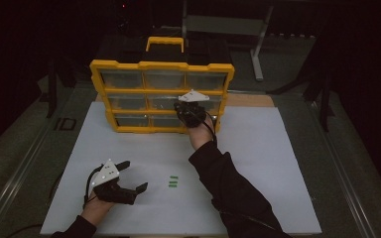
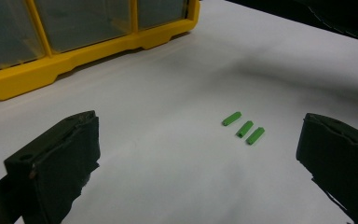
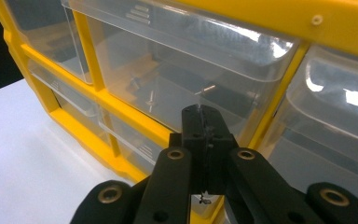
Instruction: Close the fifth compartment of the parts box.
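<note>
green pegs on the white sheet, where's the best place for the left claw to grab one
Take the end peg of the three across its short width at mid-length, coming down from above. The pegs lie flat, side by side with small gaps, so an outer one leaves room for a jaw. The left claw is open.

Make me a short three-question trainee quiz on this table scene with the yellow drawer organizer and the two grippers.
1. How many green pegs lie on the white mat?
2. True or false: the left gripper is shut.
3. The right gripper is at: A) the yellow drawer organizer, B) the pegs, C) the mat's edge.

Key: 1. three; 2. false, its jaws stand wide apart; 3. A, jaws closed in front of a clear drawer.
</note>
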`<state>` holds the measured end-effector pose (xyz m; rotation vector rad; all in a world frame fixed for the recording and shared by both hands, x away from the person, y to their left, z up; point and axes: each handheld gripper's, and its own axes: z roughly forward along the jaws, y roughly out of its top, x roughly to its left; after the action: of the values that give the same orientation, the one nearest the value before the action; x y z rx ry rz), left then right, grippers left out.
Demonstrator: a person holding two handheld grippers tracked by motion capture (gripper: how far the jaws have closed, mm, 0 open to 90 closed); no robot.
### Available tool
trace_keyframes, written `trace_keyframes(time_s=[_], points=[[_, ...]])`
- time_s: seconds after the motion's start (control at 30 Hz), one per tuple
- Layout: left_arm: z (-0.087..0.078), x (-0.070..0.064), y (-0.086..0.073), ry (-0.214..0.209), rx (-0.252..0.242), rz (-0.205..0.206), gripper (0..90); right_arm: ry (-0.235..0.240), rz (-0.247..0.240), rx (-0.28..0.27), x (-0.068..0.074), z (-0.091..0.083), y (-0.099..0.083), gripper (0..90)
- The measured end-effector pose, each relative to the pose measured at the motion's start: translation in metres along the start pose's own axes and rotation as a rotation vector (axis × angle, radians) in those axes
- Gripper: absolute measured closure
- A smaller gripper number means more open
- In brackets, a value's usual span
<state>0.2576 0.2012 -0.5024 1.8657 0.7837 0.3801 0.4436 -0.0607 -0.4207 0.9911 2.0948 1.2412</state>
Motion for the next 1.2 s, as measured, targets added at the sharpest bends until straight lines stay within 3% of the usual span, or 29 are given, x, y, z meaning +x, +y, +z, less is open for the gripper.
trace_keyframes(time_s=[0.33,0.7,0.8,0.87,0.93,1.03,1.2], points=[[0.0,0.0,0.0,0.003,0.003,0.003,0.0,-0.008,-0.017,0.009,0.001,0.0,0.001,89.8],[0.0,-0.001,-0.001,0.009,0.006,0.009,0.0,0.043,0.015,0.017,0.002,-0.006,0.001,83.5],[0.0,-0.001,-0.001,0.01,0.005,0.012,0.0,0.067,0.031,0.023,0.004,-0.01,0.001,70.3],[-0.001,-0.001,-0.001,0.011,0.005,0.011,0.0,0.071,0.038,0.023,0.005,-0.011,0.0,67.3],[0.0,-0.001,-0.001,0.009,0.004,0.009,0.0,0.1,0.053,0.03,0.005,-0.013,0.0,54.9],[0.0,-0.001,-0.001,0.007,0.003,0.008,0.0,0.127,0.061,0.036,0.006,-0.015,-0.001,44.5],[0.0,-0.001,-0.001,0.007,0.002,0.01,0.0,0.146,0.091,0.054,0.007,-0.018,-0.004,14.4]])
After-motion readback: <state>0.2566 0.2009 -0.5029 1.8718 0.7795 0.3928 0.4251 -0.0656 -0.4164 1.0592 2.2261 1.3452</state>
